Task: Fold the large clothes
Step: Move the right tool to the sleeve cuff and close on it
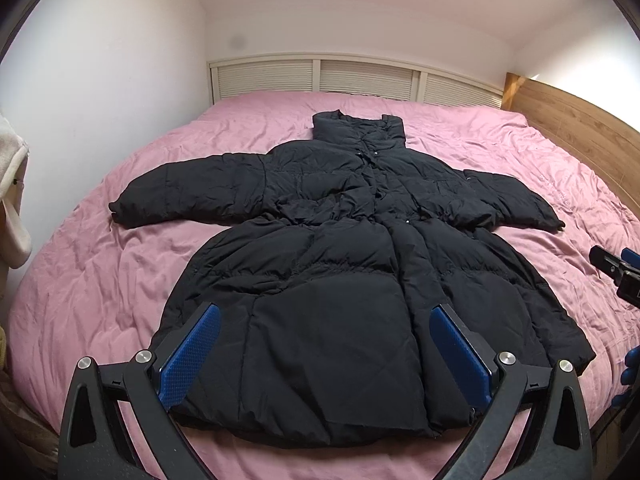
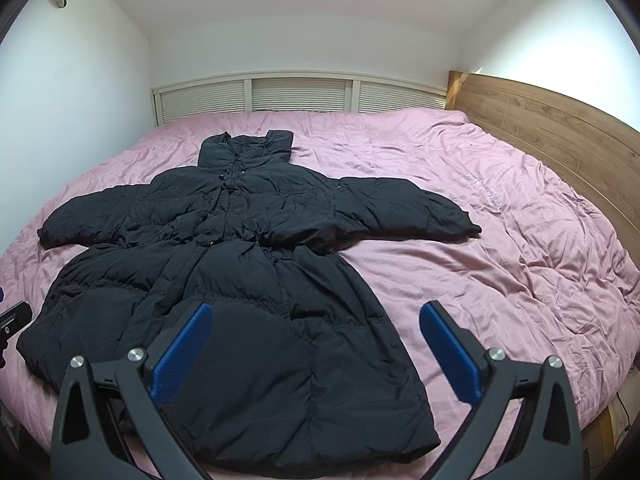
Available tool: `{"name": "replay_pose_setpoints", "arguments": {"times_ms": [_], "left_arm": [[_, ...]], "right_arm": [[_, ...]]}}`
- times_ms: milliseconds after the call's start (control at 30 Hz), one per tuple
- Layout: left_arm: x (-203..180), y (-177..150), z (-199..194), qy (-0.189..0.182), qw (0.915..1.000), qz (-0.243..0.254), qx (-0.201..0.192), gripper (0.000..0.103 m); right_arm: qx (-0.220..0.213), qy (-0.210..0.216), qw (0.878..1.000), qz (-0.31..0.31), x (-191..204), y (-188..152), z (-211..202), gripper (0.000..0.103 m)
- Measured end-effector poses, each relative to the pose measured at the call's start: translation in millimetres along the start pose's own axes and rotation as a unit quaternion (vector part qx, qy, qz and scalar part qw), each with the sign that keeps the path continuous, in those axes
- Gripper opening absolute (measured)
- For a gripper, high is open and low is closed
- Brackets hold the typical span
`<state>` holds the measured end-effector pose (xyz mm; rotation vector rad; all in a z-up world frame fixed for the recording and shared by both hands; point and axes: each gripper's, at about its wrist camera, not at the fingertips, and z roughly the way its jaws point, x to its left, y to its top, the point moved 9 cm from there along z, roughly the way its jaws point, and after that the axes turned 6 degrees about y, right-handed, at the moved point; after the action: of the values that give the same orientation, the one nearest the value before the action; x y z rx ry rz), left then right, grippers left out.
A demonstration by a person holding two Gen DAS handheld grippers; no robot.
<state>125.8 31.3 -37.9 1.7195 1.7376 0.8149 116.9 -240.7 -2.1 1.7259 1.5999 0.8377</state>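
Left gripper (image 1: pixel 325 322): we see its blue pads spread wide, holding nothing, poised above the hem of the coat.
Right gripper (image 2: pixel 316 320): we see it equally wide apart and empty, above the coat's right hem edge.
Coat (image 1: pixel 344 264): black, padded, spread flat front-up, both sleeves out sideways, collar toward the slatted headboard (image 1: pixel 360 80).
Bed cover (image 2: pixel 500 272): pink, wrinkled, lying under the coat.
Wooden panel (image 2: pixel 560 136): along the bed's right side.
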Motion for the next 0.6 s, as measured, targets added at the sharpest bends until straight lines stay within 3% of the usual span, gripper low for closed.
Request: {"name": "replay_pose_setpoints", "arguments": {"times_ms": [200, 300, 600], "left_arm": [[17, 27, 30, 0.006, 0.9993, -0.033, 0.019, 0.102], [24, 48, 46, 0.019, 0.9987, -0.046, 0.015, 0.102], [12, 126, 119, 0.030, 0.9990, -0.024, -0.025, 0.102]], "right_arm": [[0.023, -0.003, 1.000, 0.019, -46, 32, 40, 0.103], [0.028, 0.016, 0.997, 0.064, -77, 47, 68, 0.103], [0.045, 0.008, 0.979, 0.199, -194, 63, 195, 0.103]]}}
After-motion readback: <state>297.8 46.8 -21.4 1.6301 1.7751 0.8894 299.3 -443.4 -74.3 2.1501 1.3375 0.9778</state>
